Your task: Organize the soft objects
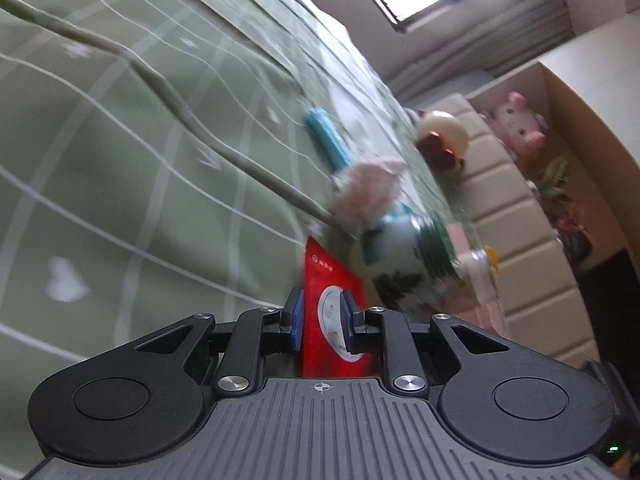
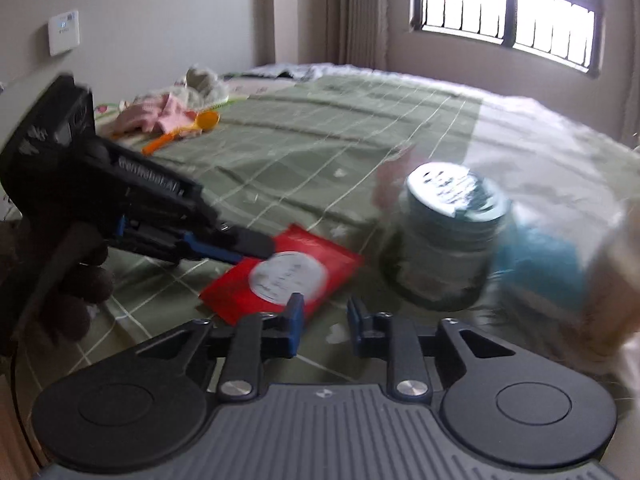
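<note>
Red soft packet with a round white label lies flat near the green checked bedspread's near edge; left gripper clamps one end; right gripper hovers close, jaws parted, holding nothing; blurred blue-lidded jar just beside.

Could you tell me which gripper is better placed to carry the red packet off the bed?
The left gripper: its fingers already close on the red packet. The right gripper is open, hanging just above the green bedspread and holding nothing.

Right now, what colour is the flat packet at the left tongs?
Red, with a round white label; the packet shows best in the right wrist view, at the left tongs.
</note>
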Demonstrator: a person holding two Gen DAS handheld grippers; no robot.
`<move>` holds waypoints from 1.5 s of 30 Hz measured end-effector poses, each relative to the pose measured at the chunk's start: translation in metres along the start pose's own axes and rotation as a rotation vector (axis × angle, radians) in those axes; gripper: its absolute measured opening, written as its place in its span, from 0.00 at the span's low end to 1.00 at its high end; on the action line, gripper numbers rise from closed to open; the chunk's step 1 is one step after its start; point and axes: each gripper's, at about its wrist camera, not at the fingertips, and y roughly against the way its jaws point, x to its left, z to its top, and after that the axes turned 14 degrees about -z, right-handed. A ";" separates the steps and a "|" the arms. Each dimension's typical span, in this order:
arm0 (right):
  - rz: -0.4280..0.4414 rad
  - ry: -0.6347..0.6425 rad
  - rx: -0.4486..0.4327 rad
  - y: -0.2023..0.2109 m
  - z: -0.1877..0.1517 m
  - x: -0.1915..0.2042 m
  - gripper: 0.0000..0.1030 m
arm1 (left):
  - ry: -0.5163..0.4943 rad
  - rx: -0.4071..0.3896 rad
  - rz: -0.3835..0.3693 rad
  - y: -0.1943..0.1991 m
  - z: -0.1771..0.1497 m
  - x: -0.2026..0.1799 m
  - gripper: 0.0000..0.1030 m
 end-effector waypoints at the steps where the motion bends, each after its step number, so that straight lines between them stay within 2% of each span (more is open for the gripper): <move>1: -0.005 0.008 -0.002 -0.002 -0.003 0.003 0.17 | 0.003 0.011 -0.016 -0.005 0.000 0.000 0.20; 5: 0.004 0.033 -0.030 0.004 -0.011 0.004 0.17 | -0.007 0.067 -0.064 -0.028 -0.004 -0.004 0.20; 8: 0.019 0.045 -0.017 0.011 -0.013 -0.001 0.17 | -0.021 0.051 -0.036 -0.033 -0.005 -0.009 0.18; 10: 0.034 0.041 -0.011 0.022 -0.009 -0.010 0.18 | -0.056 0.030 0.009 -0.028 -0.008 -0.016 0.16; 13: 0.049 0.041 -0.067 0.051 0.011 -0.029 0.18 | -0.088 -0.002 0.045 -0.014 -0.016 -0.025 0.13; 14: 0.039 0.045 -0.083 0.057 0.021 -0.034 0.21 | -0.101 -0.013 0.048 -0.010 -0.017 -0.028 0.12; 16: 0.003 0.037 -0.092 0.063 0.053 -0.045 0.38 | -0.124 -0.033 0.051 -0.006 -0.019 -0.032 0.12; 17: -0.014 0.021 -0.082 0.060 0.072 -0.052 0.54 | -0.125 -0.030 0.039 -0.006 -0.018 -0.032 0.12; 18: -0.022 -0.002 -0.071 0.056 0.088 -0.058 0.59 | -0.122 -0.007 0.019 -0.010 -0.020 -0.033 0.12; 20: -0.033 -0.039 -0.027 0.042 0.116 -0.068 0.59 | -0.117 0.050 -0.005 -0.019 -0.023 -0.033 0.12; 22: -0.099 -0.065 0.003 0.034 0.129 -0.072 0.59 | -0.114 0.086 -0.011 -0.029 -0.026 -0.032 0.15; 25: -0.124 -0.041 -0.018 0.039 0.106 -0.072 0.54 | -0.129 0.094 -0.030 -0.035 -0.029 -0.032 0.16; 26: -0.138 -0.025 -0.017 0.041 0.092 -0.072 0.46 | -0.124 0.093 -0.045 -0.037 -0.029 -0.031 0.16; 27: -0.146 -0.008 -0.005 0.040 0.075 -0.070 0.35 | -0.122 0.091 -0.055 -0.038 -0.032 -0.030 0.16; 29: -0.147 -0.001 0.057 0.034 0.042 -0.070 0.25 | -0.129 0.089 -0.056 -0.040 -0.035 -0.030 0.16; 32: -0.164 -0.055 0.143 0.021 -0.003 -0.074 0.24 | -0.139 0.086 -0.047 -0.047 -0.038 -0.035 0.17; 34: -0.212 -0.091 0.151 0.017 -0.026 -0.077 0.24 | -0.142 0.094 -0.026 -0.053 -0.041 -0.040 0.17; 37: -0.250 -0.115 0.066 0.031 -0.048 -0.074 0.24 | -0.154 0.107 -0.002 -0.061 -0.045 -0.046 0.17; 40: -0.275 -0.082 0.006 0.036 -0.057 -0.064 0.24 | -0.097 0.115 -0.015 -0.070 -0.045 -0.043 0.17; 43: -0.263 -0.090 -0.019 0.039 -0.058 -0.069 0.24 | -0.052 0.115 -0.037 -0.077 -0.048 -0.040 0.16; 45: -0.232 -0.129 -0.023 0.039 -0.060 -0.077 0.26 | -0.052 0.094 -0.022 -0.080 -0.054 -0.044 0.16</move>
